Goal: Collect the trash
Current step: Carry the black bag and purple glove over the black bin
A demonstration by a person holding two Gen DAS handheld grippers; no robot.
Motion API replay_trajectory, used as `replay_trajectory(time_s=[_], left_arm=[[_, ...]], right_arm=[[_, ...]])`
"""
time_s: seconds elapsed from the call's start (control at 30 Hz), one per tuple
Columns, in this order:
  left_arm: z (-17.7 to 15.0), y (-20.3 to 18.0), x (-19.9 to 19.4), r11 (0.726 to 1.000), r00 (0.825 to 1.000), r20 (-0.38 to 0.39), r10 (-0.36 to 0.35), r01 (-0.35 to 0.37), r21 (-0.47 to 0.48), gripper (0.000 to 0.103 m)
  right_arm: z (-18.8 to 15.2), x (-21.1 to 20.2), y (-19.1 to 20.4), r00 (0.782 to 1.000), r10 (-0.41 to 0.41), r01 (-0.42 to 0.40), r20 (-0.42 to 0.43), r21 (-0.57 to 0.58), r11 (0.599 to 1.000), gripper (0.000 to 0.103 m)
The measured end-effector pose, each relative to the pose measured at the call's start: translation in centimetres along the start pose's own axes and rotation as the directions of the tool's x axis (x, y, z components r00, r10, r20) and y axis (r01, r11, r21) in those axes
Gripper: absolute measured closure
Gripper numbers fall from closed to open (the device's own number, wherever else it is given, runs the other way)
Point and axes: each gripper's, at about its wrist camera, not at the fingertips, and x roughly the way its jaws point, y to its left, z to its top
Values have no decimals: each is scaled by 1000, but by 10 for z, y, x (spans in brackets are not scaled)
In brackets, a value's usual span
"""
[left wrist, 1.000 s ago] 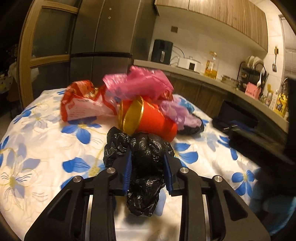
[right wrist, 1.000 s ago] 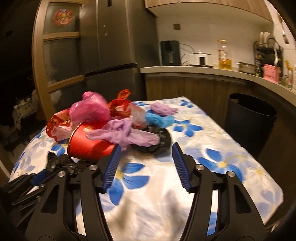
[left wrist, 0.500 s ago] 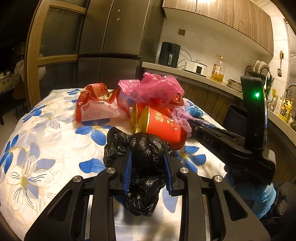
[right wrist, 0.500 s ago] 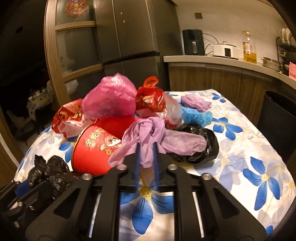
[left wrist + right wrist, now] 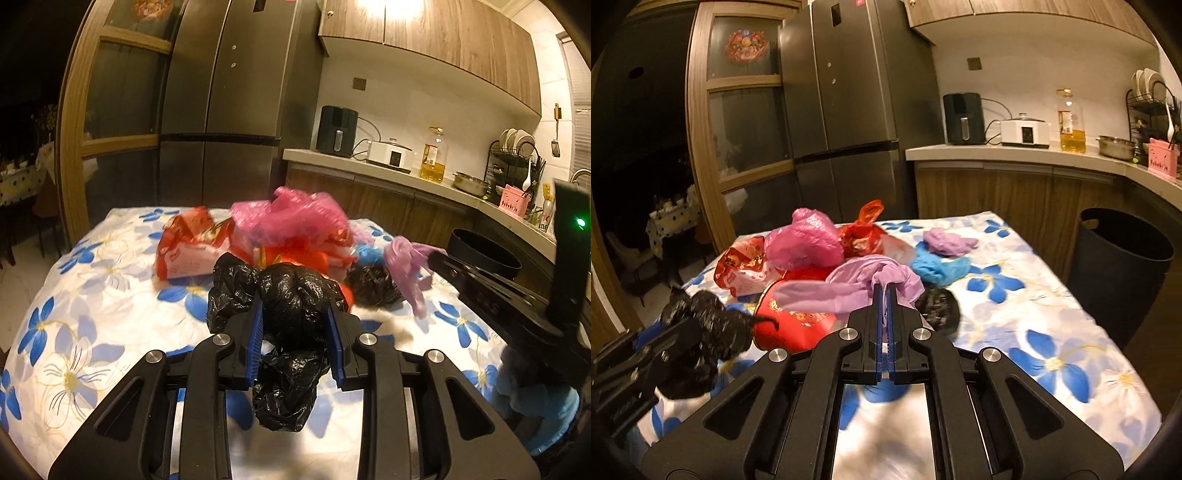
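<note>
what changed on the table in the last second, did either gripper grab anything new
The right gripper moved in from open jaws and shut on the purple glove, lifting it off the red cup. The left gripper rose a little, keeping its grip on the black bag. The rest of the trash pile and the black bin stayed put.

I can read almost nothing here. The red paper cup carries gold Chinese characters on its side, too blurred for me to make out. The red snack bag at ten o'clock of the cup has white print on it, also unreadable. On the glass door I see a round red decoration with no legible writing. A can on the tabletop far right shows letters like "ne".
</note>
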Motion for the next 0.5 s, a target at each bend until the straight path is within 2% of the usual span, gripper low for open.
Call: replay_trajectory(time_s=[0.3,0.5], left_arm=[[20,-50,8,997,998,31,-48,46,57,73],[34,-85,28,991,994,25,-108,106,88,73]], right_arm=[[13,-35,-43,998,-41,39,56,30,999,101],[22,-46,-76,992,-87,83,87,51,995,101]])
